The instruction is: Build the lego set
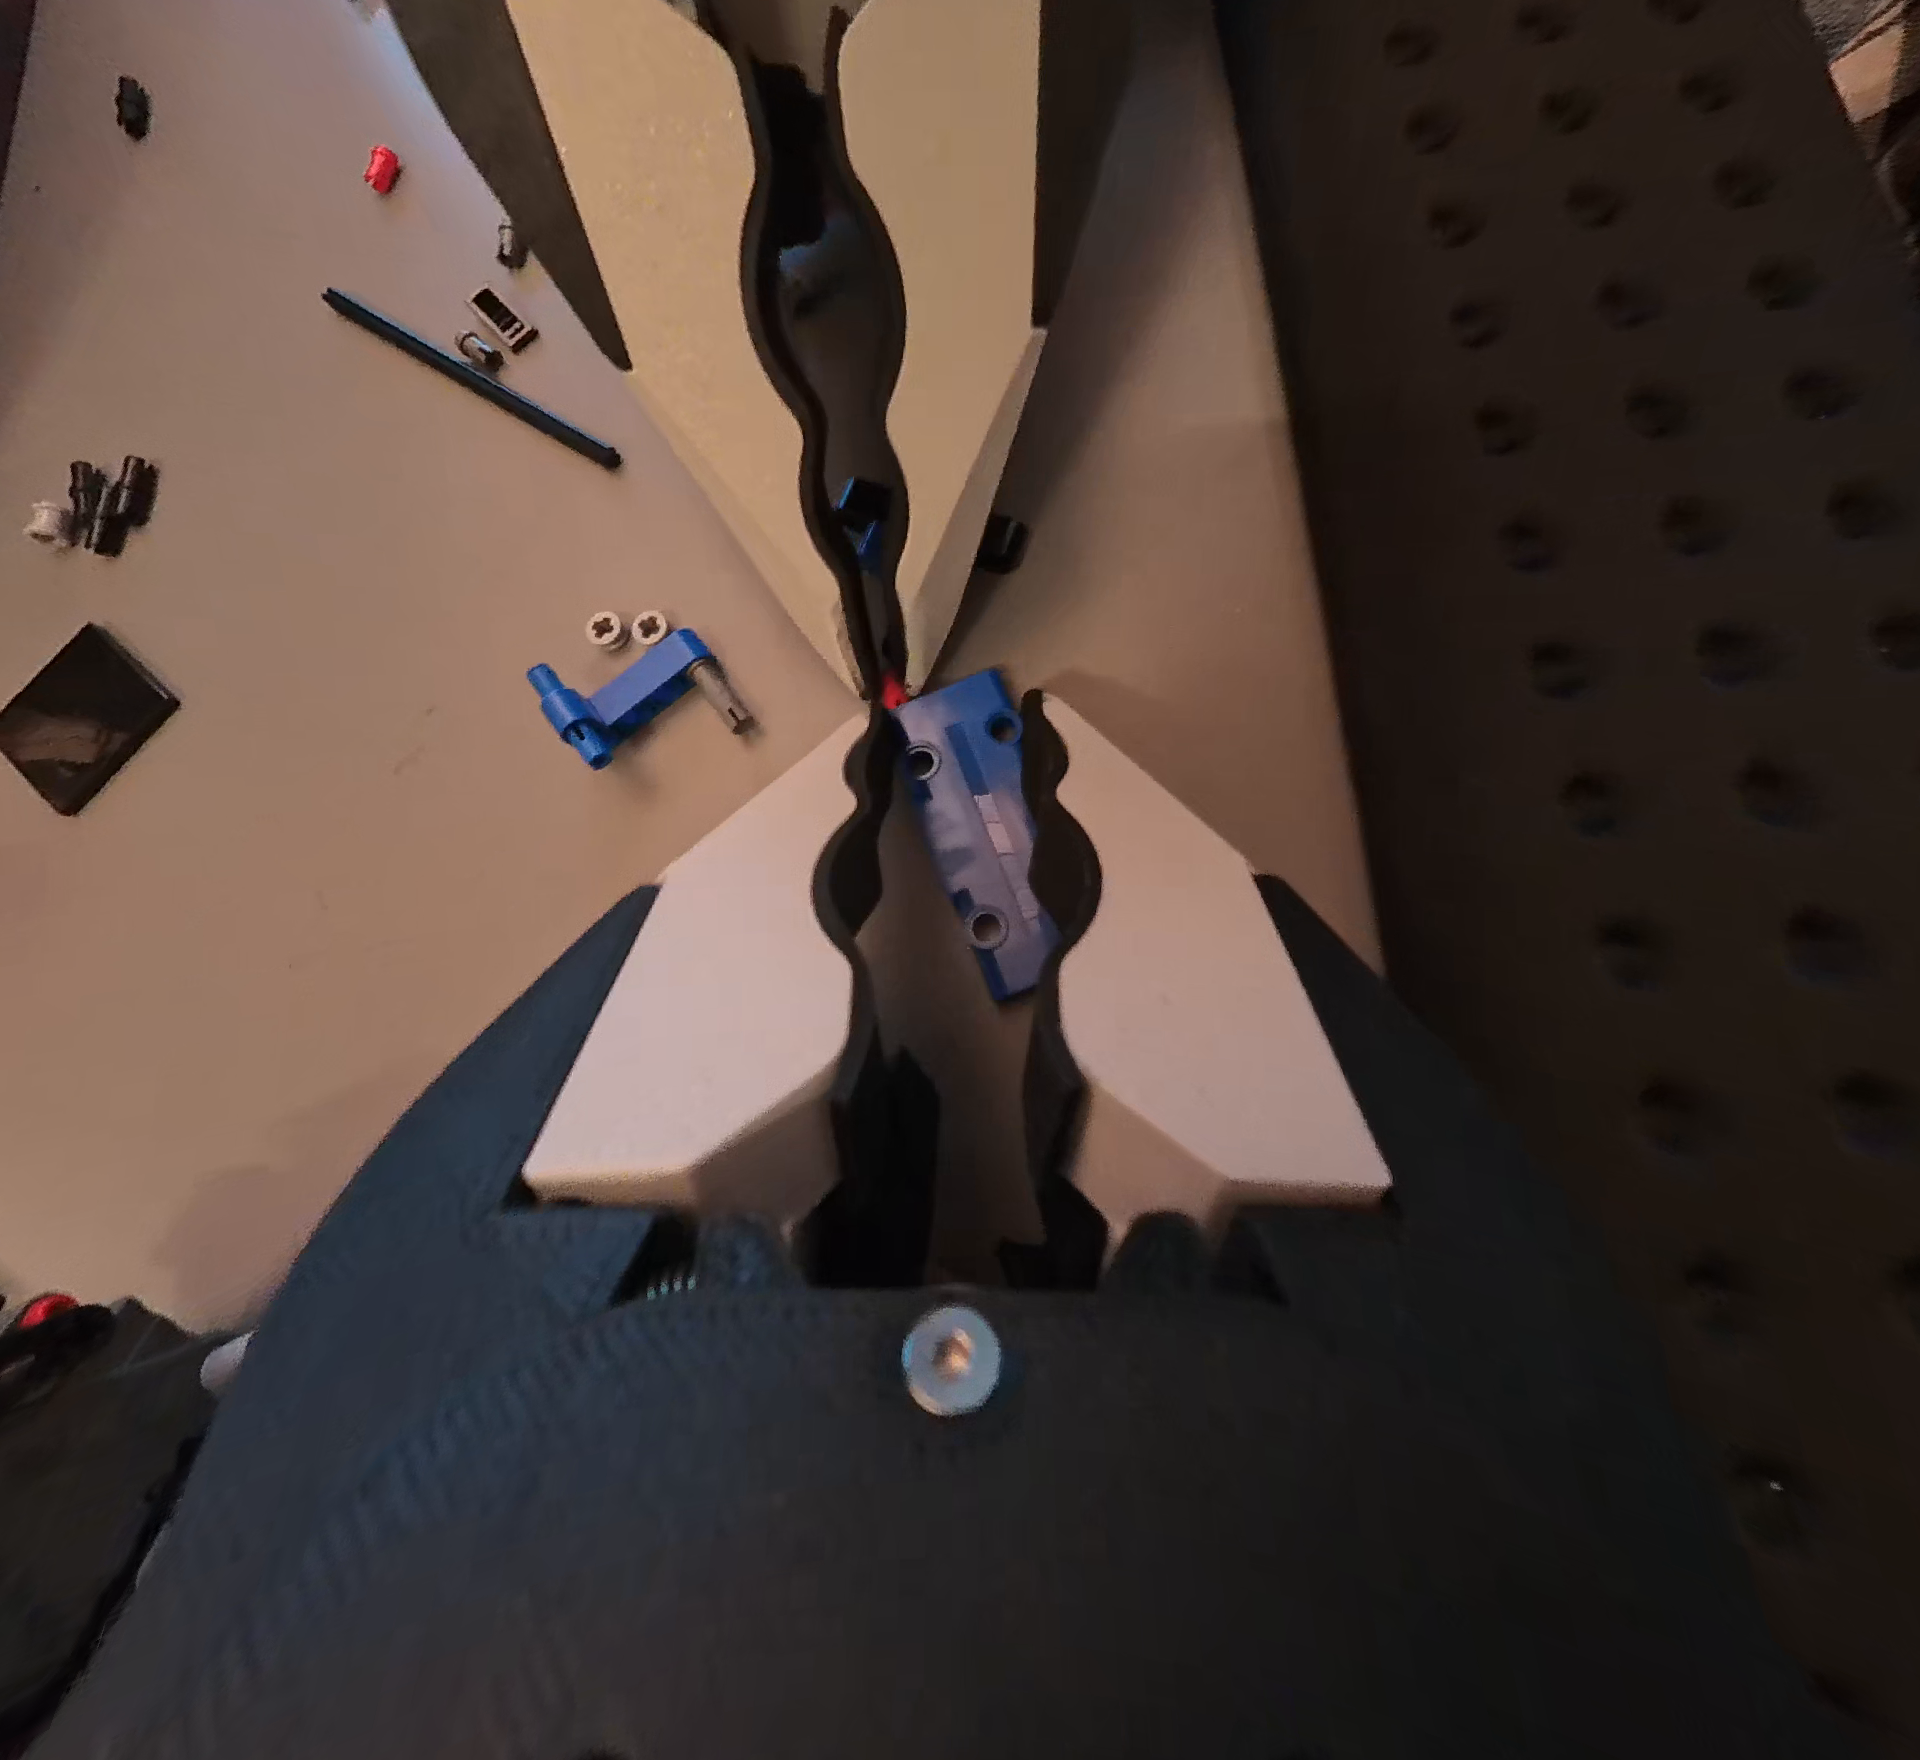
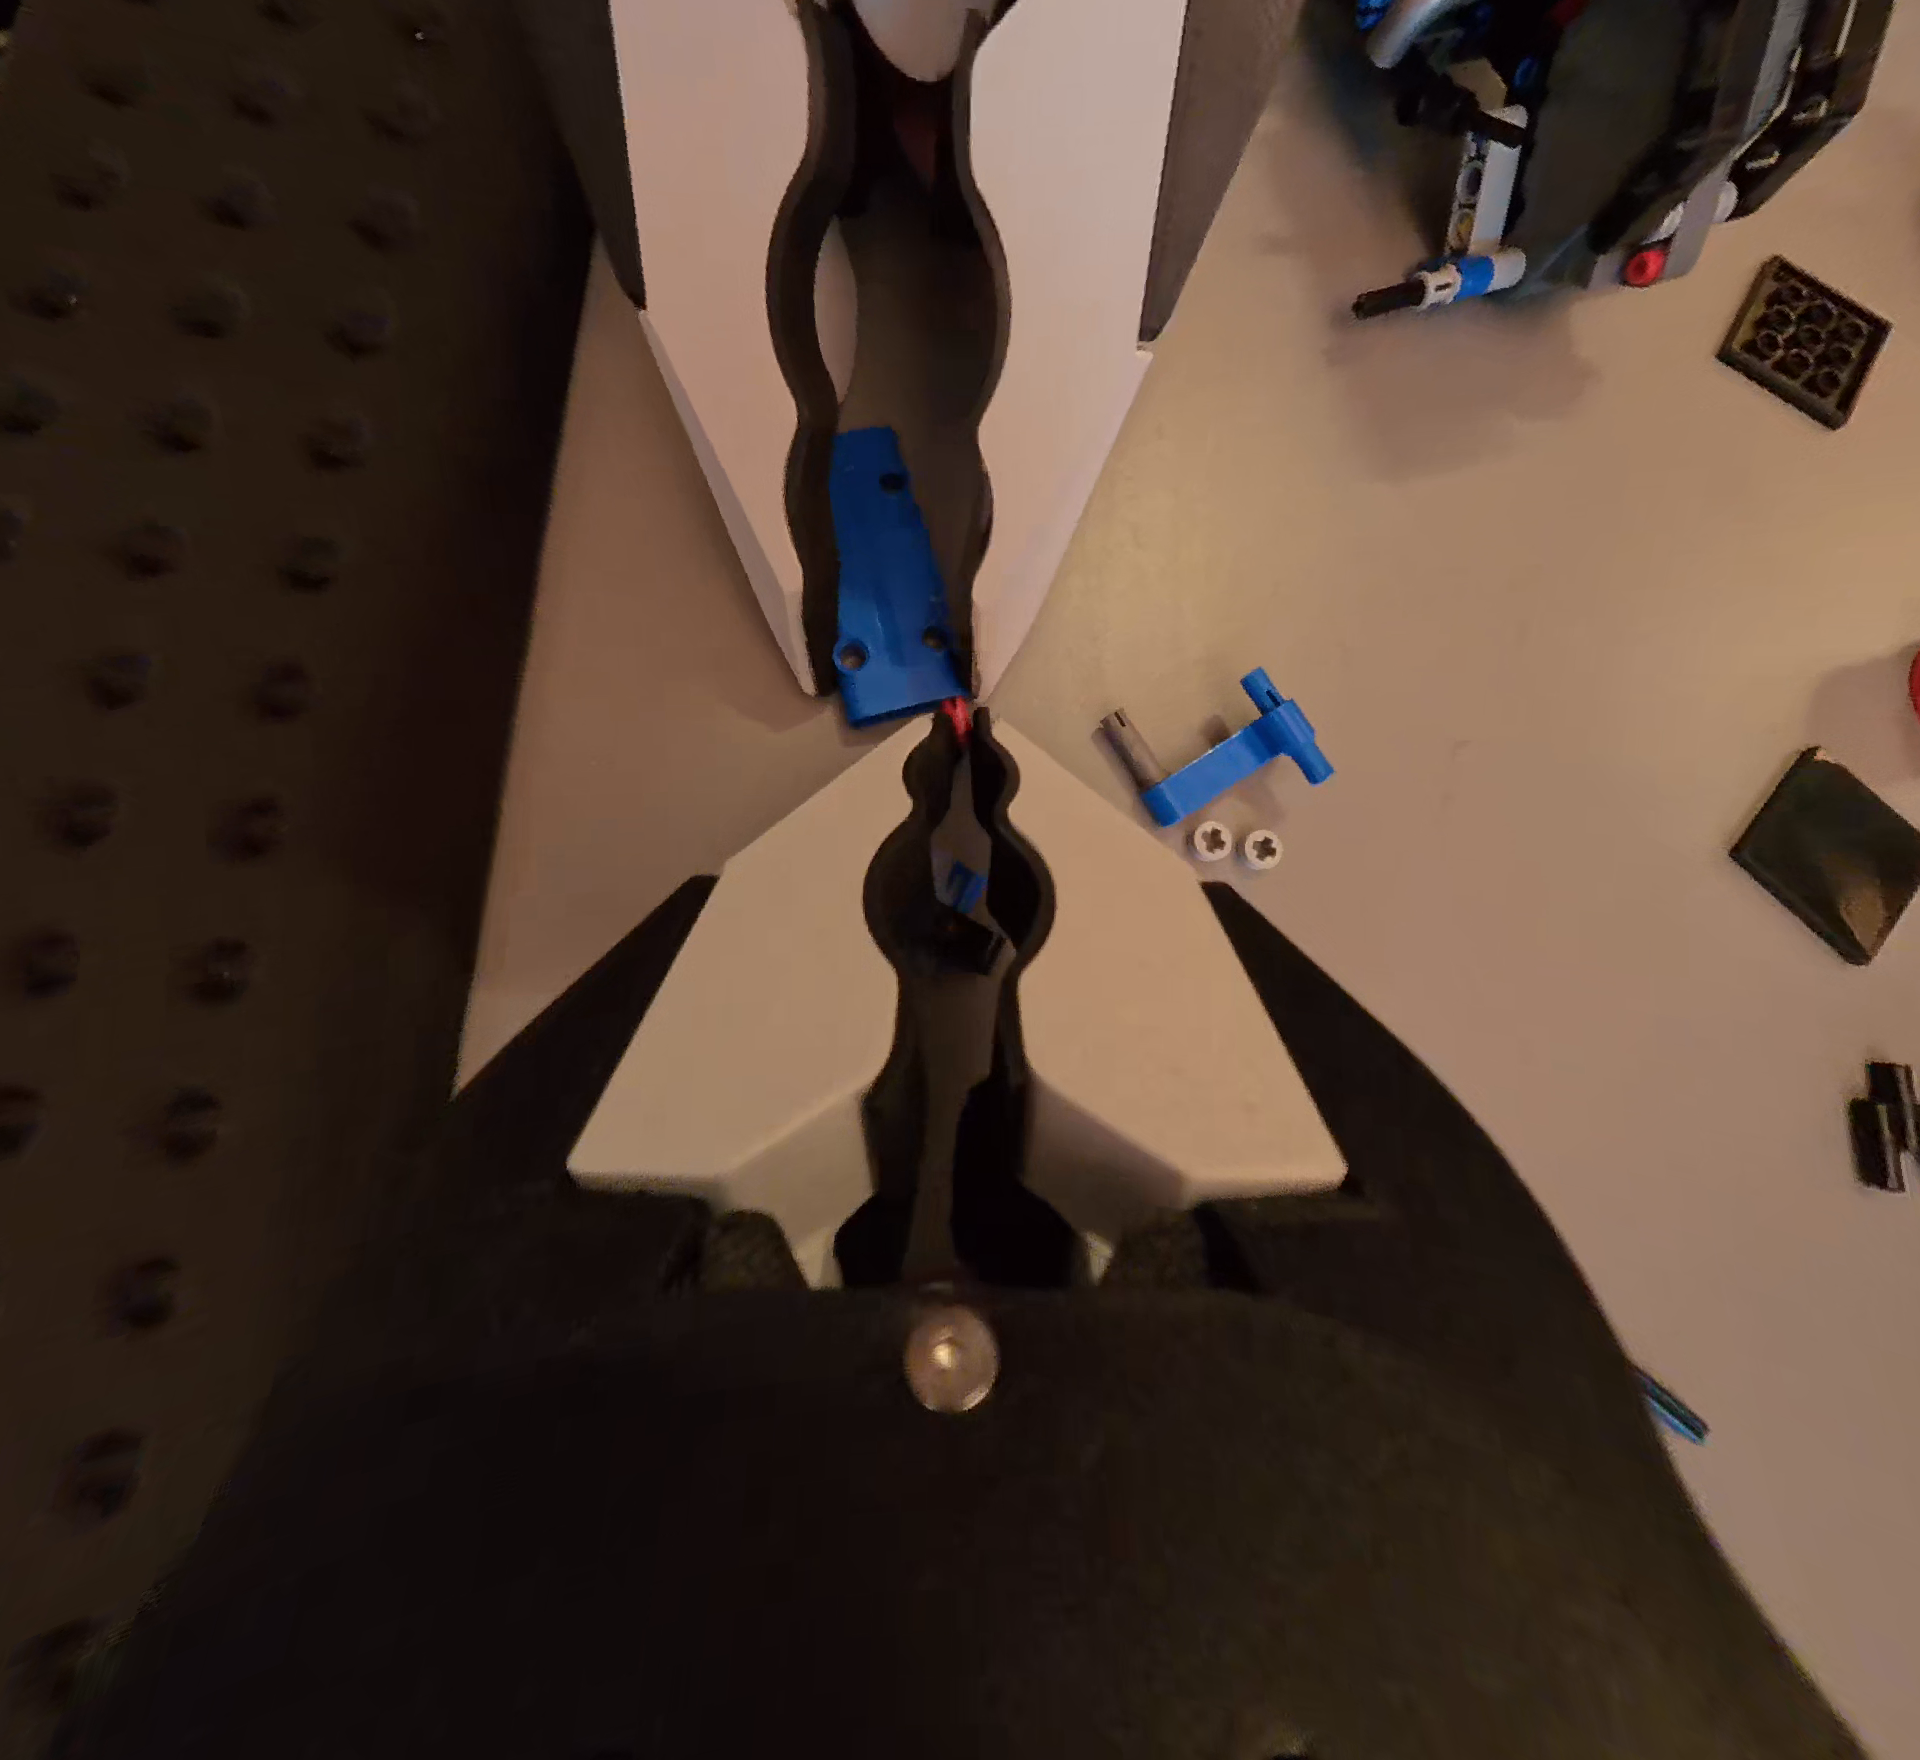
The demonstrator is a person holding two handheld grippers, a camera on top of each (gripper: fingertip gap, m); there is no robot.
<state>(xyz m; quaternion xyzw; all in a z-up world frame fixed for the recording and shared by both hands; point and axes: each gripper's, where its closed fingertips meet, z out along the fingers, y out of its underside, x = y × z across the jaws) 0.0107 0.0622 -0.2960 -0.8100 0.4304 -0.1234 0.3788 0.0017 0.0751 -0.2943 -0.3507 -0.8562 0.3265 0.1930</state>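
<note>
Left gripper [image 1: 951, 723] is clamping a blue panel piece [image 1: 977, 837], tips meeting the right gripper [image 2: 966, 754] head-on over the beige table [image 2: 1455, 567]. Right gripper is pinching a small red-tipped piece [image 2: 956, 718] against the panel's end. Half-built model [image 2: 1662, 69] is sitting at 1 o'clock, blue crank assembly [image 2: 1226, 754] at 3 o'clock.

Your left gripper [image 1: 951, 723] and right gripper [image 2: 961, 744] meet tip to tip. At 9 o'clock of the left, loose parts, including a blue assembly [image 1: 634, 697], obstruct the table [image 1: 260, 983]. At 3 o'clock, the perforated panel [image 1: 1610, 567] blocks passage.
</note>
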